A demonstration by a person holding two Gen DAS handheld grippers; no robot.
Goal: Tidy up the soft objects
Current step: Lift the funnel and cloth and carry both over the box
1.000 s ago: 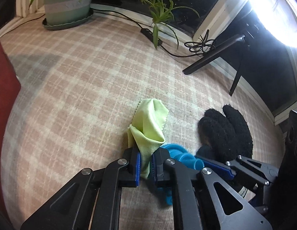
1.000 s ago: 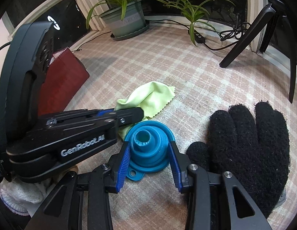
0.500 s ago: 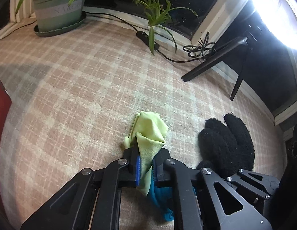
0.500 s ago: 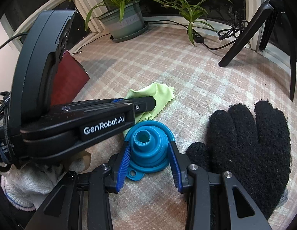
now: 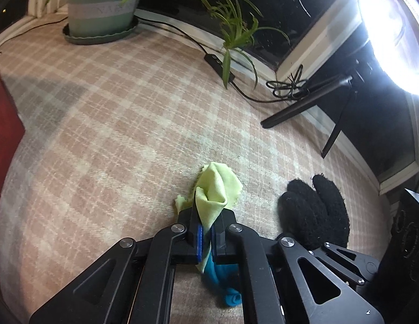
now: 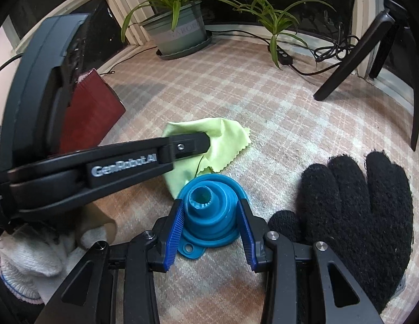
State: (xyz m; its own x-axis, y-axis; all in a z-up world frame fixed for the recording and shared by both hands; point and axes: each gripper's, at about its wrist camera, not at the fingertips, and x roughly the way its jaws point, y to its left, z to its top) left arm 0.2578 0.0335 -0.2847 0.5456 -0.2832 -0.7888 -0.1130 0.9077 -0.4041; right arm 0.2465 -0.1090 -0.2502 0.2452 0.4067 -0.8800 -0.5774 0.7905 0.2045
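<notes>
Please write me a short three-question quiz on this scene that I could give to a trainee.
1. True or false: the left gripper is shut on the light green microfibre cloth.
2. What stands between the right gripper's blue pads? A) the black knitted glove B) the blue collapsible silicone funnel C) the grey-green plastic plant pot
3. Fill in: the glove lies flat on the ______ cloth covering the surface.

Key
1. True; the cloth is pinched between the pads.
2. B; the funnel sits small end up, with the pads on either side.
3. Pink-and-cream checked.
</notes>
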